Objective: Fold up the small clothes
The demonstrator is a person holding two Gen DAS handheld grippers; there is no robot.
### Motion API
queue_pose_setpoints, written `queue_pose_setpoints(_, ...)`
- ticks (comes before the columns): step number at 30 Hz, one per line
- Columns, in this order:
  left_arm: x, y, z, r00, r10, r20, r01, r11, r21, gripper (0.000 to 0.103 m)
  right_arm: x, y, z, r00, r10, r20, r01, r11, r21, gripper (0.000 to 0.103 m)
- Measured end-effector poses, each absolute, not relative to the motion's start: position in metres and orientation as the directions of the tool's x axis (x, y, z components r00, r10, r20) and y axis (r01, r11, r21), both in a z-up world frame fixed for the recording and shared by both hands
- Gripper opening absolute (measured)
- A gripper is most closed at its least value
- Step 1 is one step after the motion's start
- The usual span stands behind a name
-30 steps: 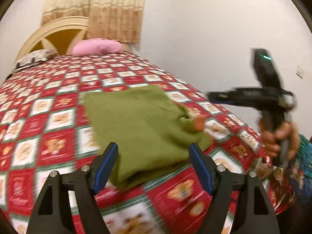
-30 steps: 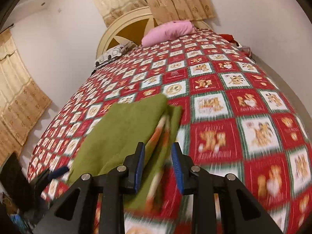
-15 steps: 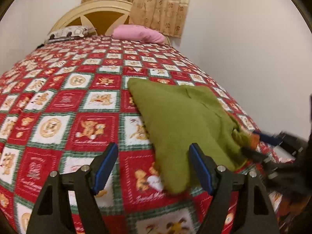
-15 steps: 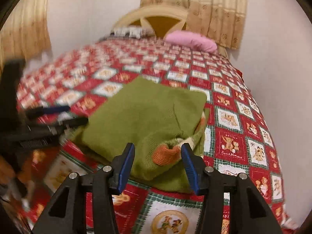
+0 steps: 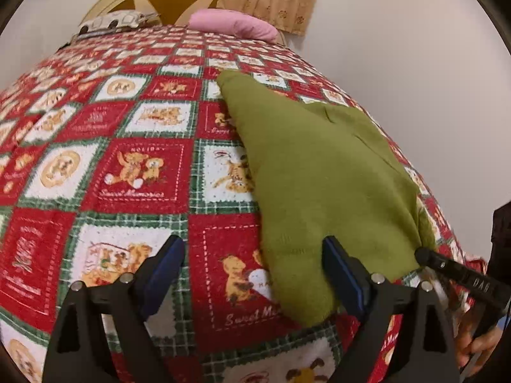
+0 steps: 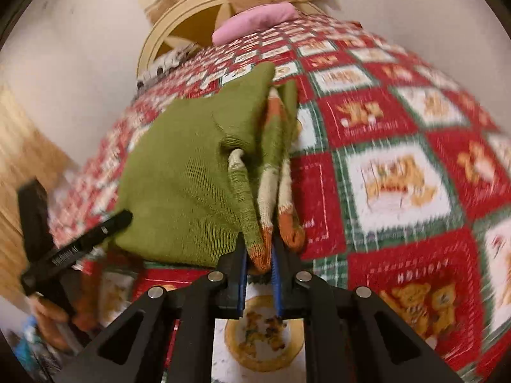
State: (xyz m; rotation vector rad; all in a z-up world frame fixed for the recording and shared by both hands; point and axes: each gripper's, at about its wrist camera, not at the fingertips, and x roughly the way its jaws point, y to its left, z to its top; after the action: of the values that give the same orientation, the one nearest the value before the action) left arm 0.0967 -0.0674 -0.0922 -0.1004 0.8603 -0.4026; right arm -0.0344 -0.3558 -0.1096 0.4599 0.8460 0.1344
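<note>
Sweater (image 5: 319,175): green knit, folded, lay near the bed (image 5: 134,172) corner.
Right gripper (image 6: 259,255): angled down; jaws, just closing, clenched on the orange-tipped cuff (image 6: 260,249).
Left gripper (image 5: 252,274): angled down, jaws just opening, released wide, near hem between, ungripped.
Advice: best pinched deep through all layers, both corners lifted evenly.

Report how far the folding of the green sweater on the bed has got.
Done: the green sweater lies folded into a compact bundle on the red quilt.

In hand: the right gripper has just closed on the orange-and-cream cuff at the bundle's near edge. The left gripper has just opened wider, with the sweater's near corner between its fingers, ungripped.

Left: probably another fold or tidying the striped edges.
</note>
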Motion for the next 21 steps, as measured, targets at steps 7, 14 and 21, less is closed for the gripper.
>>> queue_pose_setpoints(7,0.096,-0.057,-0.056,0.643,-0.399,-0.654,0.328,0.915,-0.235,0.09,-0.064,-0.347,-0.065,0.724,0.048,-0.688,0.106,0.978,0.18,0.012)
queue_pose_setpoints(14,0.13,-0.085,-0.036,0.739,-0.319,-0.593,0.279,0.947,-0.161,0.086,-0.012,-0.298,-0.034,0.78,0.061,-0.622,-0.002,0.996,0.095,0.012)
queue_pose_setpoints(21,0.153,-0.102,-0.077,0.708,-0.293,-0.642,0.23,0.956,-0.183,0.076,0.031,-0.308,-0.087,0.699,0.04,-0.714,0.046,0.994,0.101,0.011)
